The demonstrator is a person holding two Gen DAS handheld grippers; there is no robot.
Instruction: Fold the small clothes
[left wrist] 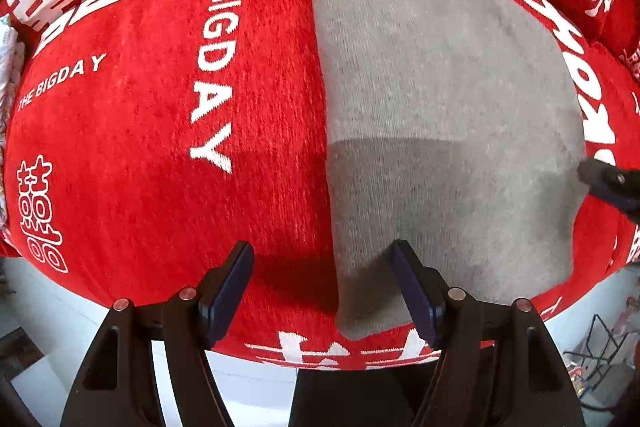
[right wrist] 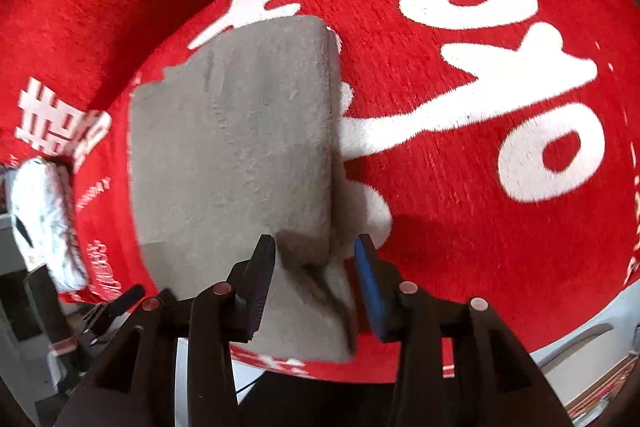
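Observation:
A grey knitted garment [left wrist: 440,99] lies folded flat on a red cushion [left wrist: 140,147] with white lettering. My left gripper [left wrist: 322,263] is open above its near left edge, one finger over the red fabric, the other over the grey cloth. My right gripper [right wrist: 316,259] is open, its jaws on either side of the garment's [right wrist: 236,139] near right corner, which is slightly raised between them. The right gripper's dark tip [left wrist: 608,183] shows at the garment's right edge in the left wrist view.
The red cushion [right wrist: 500,207] fills both views, with a red backrest behind it. A white patterned cloth bundle [right wrist: 44,215] lies at the cushion's left end. A pale floor [left wrist: 48,307] and a wire rack [left wrist: 600,343] show below the cushion's front edge.

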